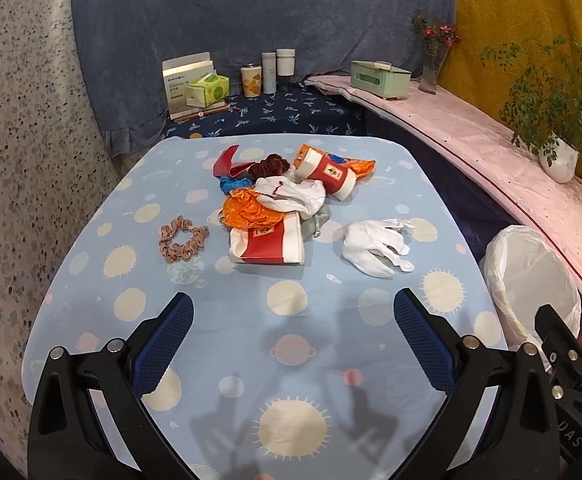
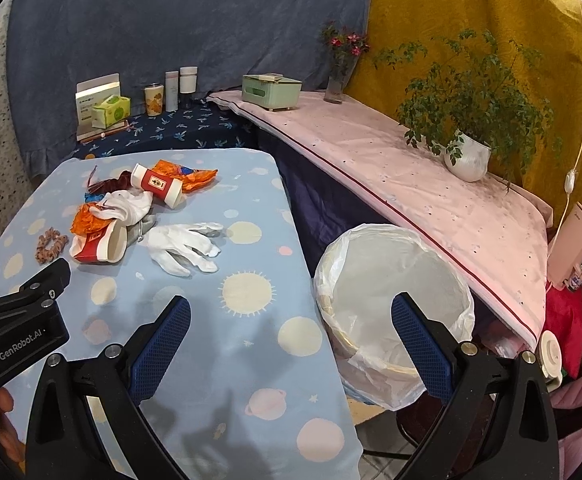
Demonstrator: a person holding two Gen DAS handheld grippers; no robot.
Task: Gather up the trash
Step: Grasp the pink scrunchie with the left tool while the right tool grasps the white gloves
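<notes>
My left hand-held gripper (image 1: 293,316) hung released over the near part of the worktop (image 1: 323,360), its blue pads spread wide with nothing between them. My right hand-held gripper (image 2: 291,320) was likewise released and empty, one pad over the worktop's right edge and the other over the bin (image 2: 395,276), which stood just beside the worktop with a white bag lining it. Ahead of both, the trash lay in a heap near the worktop's far middle: a crushed red-and-white cup (image 1: 269,242) on its side at the near end, an orange wrapper (image 1: 247,210) against it, and a second cup (image 1: 327,172) tipped over at the far end with another orange wrapper (image 1: 361,168) behind it. A white glove (image 1: 293,194) was draped over the heap, and a second glove (image 1: 375,242) lay flat to its right, apart from it. A pink scrunchie (image 1: 183,238) sat left of the heap. A dark red scrunchie (image 1: 269,166) was at the heap's far side.
</notes>
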